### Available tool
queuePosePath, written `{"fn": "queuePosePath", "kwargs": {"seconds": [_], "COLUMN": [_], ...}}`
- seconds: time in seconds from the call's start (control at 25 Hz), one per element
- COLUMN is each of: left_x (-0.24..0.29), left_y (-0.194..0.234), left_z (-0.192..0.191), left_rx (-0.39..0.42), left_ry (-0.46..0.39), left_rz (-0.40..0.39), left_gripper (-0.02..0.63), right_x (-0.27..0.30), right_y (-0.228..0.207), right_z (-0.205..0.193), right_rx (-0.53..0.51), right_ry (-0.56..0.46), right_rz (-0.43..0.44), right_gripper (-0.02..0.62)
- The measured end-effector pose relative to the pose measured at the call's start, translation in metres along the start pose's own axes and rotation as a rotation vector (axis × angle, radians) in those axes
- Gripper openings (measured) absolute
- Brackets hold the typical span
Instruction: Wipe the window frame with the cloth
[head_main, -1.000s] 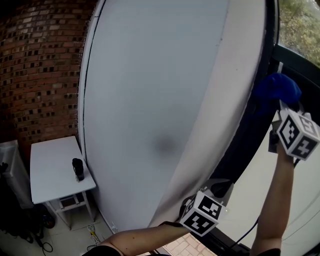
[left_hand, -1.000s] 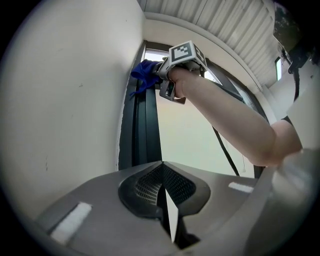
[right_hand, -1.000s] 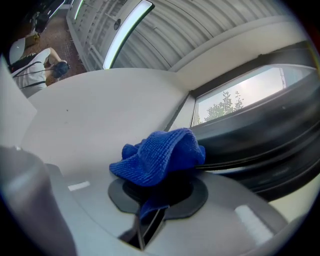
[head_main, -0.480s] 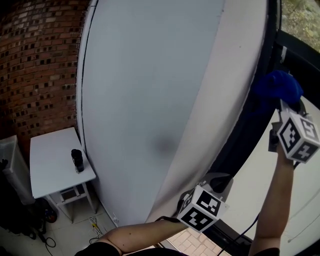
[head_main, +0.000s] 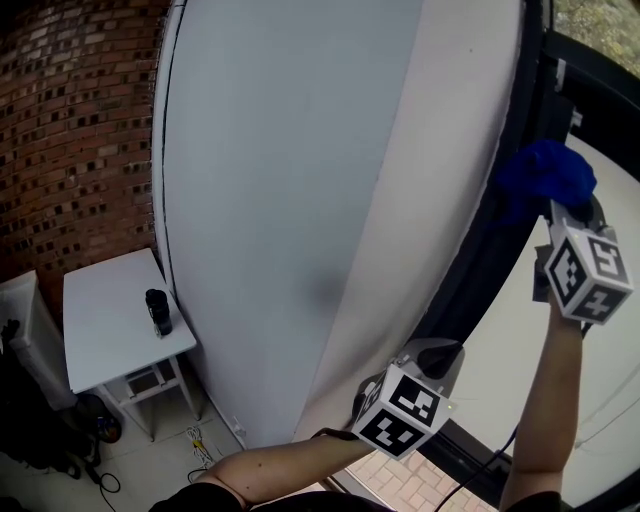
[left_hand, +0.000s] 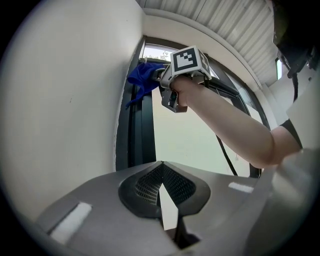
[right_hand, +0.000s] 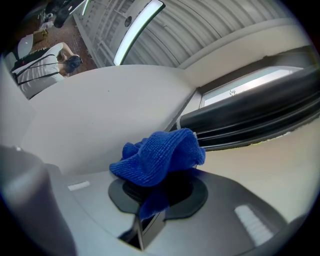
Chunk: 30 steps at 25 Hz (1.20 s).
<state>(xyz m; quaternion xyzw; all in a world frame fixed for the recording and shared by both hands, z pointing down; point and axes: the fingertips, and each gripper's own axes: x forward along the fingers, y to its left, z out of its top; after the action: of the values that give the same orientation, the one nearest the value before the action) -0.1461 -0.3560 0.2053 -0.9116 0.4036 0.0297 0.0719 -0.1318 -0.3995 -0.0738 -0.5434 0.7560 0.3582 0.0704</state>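
A bunched blue cloth (head_main: 543, 176) presses against the dark window frame (head_main: 505, 220) high at the right of the head view. My right gripper (head_main: 562, 212) is shut on the cloth (right_hand: 160, 157), which spills over its jaws in the right gripper view, beside the black frame rails (right_hand: 250, 117). My left gripper (head_main: 428, 368) hangs lower, near the foot of the frame, its jaws shut on nothing. In the left gripper view the cloth (left_hand: 144, 77) and the right gripper (left_hand: 162, 75) show up high against the frame (left_hand: 135, 130).
A broad white wall panel (head_main: 300, 180) lies left of the frame, with a brick wall (head_main: 70, 130) beyond it. A small white table (head_main: 110, 320) below carries a black object (head_main: 158, 311). Cables lie on the floor (head_main: 200, 440).
The cloth and my right gripper have shifted slightly up and left along the frame. My left gripper has barely moved.
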Motion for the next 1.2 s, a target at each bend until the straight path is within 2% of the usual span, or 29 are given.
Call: {"fn": "queuePosePath", "kwargs": {"seconds": [0.2,0.32,0.68,0.84,1.2], "left_x": [-0.006,-0.014,-0.033,-0.041,-0.055], "left_y": [-0.004,-0.005,-0.005,-0.006,0.0], "left_z": [-0.012,-0.021,-0.037,-0.044,-0.061], "left_rx": [-0.014,-0.017,-0.028,-0.041,-0.043], "left_ry": [0.005,0.018,0.041,0.055,0.084], "left_rz": [0.016,0.036,0.08,0.087,0.124], "left_gripper": [-0.006,-0.006,-0.006,-0.006,-0.006], "right_x": [-0.01,-0.014,-0.037,-0.048,-0.071], "right_y": [0.008,0.011,0.03,0.04,0.066], "right_z": [-0.018,-0.03,-0.062,-0.076,-0.113], "right_rx": [-0.013,-0.037,-0.105,-0.068,-0.088], "right_ry": [0.024,0.0,0.017,0.044,0.08], "right_rz": [0.017,0.033,0.018,0.041,0.054], "right_gripper": [0.061,0.061,0.061,0.061,0.061]}}
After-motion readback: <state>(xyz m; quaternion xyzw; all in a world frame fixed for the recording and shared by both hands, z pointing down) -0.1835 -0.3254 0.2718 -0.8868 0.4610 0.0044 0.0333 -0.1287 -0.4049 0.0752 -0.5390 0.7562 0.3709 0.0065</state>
